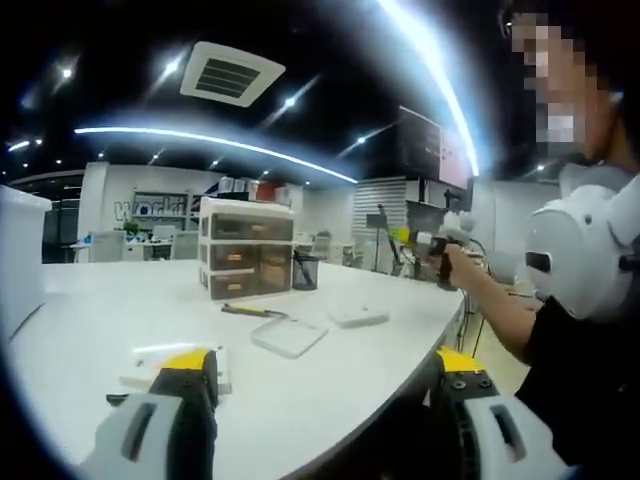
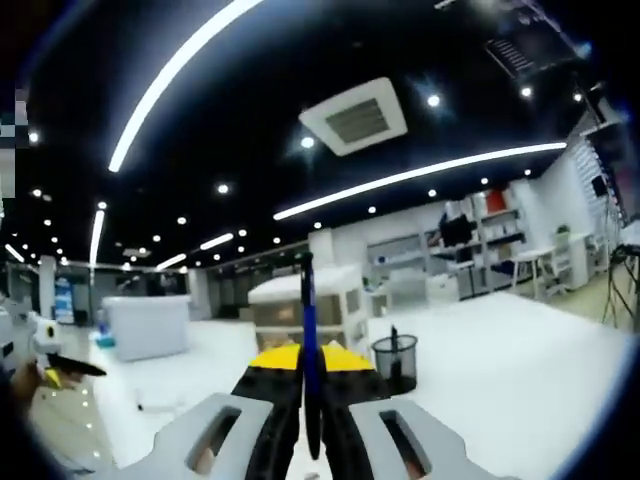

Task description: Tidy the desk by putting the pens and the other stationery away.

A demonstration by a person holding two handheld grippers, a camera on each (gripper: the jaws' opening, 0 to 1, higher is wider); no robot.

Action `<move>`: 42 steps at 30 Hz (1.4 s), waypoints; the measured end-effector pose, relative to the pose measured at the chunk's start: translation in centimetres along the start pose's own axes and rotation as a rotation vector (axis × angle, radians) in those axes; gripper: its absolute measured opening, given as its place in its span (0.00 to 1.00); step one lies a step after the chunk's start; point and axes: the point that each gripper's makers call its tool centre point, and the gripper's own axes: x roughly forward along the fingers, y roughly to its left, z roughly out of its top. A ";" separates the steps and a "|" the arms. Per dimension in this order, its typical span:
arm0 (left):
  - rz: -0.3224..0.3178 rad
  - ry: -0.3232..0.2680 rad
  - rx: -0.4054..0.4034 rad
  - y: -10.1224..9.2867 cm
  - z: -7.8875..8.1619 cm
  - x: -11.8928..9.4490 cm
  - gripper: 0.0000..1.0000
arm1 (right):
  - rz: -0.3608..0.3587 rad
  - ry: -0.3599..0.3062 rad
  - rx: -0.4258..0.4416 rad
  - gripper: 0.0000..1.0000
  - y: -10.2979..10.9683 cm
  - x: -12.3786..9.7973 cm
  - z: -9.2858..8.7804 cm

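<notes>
I see a bright room under a dark ceiling, lit by long light strips point(image 1: 210, 140) and small round spotlights point(image 2: 432, 100). In the left gripper view one strip flares into a wide blue-white streak, and the white table point(image 1: 90, 330) is nearly washed out by glare. The right gripper view is softer overall; the blue pen point(image 2: 309, 350) close to the lens looks blurred. Straight lines bow strongly toward both edges, and shadows are faint.

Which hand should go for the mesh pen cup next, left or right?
Right. Its tongs are shut on a blue pen, with the pen cup just ahead and to one side. The left tongs are open and hold nothing, low over the desk, farther from the cup.
</notes>
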 end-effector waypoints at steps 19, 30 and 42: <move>0.038 -0.023 -0.012 0.8 -0.2 -1.6 0.86 | -0.032 0.059 -0.015 0.03 -3.9 9.6 0.5; 0.058 -0.025 -0.020 1.2 -0.4 -2.2 0.86 | -0.066 0.099 -0.019 0.03 -6.6 14.6 -0.1; 0.074 -0.026 -0.023 1.5 -0.3 -2.7 0.86 | -0.096 0.108 -0.039 0.04 -8.7 19.2 -0.4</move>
